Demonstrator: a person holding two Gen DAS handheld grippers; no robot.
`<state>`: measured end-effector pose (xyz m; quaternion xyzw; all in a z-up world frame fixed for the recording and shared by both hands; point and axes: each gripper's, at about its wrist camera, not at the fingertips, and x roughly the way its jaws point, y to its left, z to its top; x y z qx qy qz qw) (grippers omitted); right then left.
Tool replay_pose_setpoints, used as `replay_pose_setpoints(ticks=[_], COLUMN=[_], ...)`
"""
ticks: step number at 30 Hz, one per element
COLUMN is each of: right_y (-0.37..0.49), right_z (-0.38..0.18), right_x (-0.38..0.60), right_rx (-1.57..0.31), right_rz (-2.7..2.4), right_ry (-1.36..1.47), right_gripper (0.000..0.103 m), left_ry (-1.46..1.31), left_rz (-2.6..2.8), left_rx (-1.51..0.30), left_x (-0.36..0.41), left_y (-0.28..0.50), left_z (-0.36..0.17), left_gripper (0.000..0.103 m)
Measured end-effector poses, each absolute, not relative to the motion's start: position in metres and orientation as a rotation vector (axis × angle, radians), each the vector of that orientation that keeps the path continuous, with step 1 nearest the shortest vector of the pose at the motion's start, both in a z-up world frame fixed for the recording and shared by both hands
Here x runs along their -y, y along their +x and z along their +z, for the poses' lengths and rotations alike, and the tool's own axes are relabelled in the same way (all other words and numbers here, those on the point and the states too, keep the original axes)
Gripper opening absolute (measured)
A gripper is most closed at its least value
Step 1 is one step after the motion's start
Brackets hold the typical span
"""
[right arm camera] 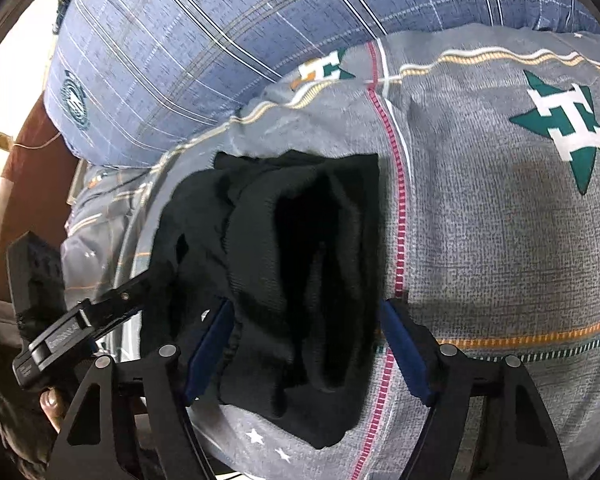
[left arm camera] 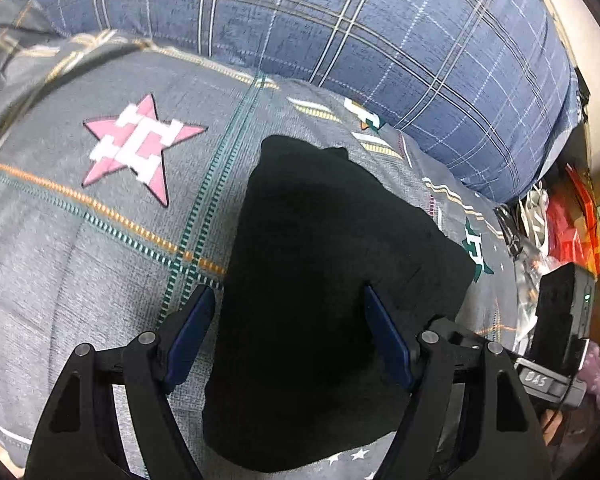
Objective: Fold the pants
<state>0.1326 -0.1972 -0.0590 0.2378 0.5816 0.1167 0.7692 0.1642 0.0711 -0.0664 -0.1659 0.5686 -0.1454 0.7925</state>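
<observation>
The black pants lie folded into a compact bundle on the grey star-print bedsheet. My left gripper hovers over the bundle's near part, open; its left blue pad is over the sheet and its right pad over the cloth. In the right wrist view the pants show thick stacked folds. My right gripper stands open around the bundle's near end, with no pad pressing the cloth. The left gripper reaches in at that view's left edge, held by a hand.
A big blue plaid pillow lies behind the pants, also the plaid pillow in the right wrist view. A pink star and a green star mark the sheet. Red bags and clutter sit beyond the bed's right edge.
</observation>
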Motion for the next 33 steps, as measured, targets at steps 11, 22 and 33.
replay_pose_setpoints(ticks=[11, 22, 33], right_y=[0.140, 0.139, 0.130], right_z=[-0.068, -0.052, -0.008], right_x=[0.195, 0.184, 0.171], right_rx=[-1.279, -1.216, -1.067], right_rz=[0.269, 0.267, 0.336], right_ry=[0.524, 0.429, 0.374], right_gripper=[0.059, 0.023, 0.020], left_ry=[-0.453, -0.440, -0.423], left_rz=[-0.310, -0.323, -0.331], left_rx=[-1.219, -1.155, -1.033], left_x=[-0.077, -0.072, -0.085], left_y=[0.167, 0.150, 0.137], left_z=[-0.075, -0.060, -0.026], left_gripper=[0.070, 0.022, 0.020])
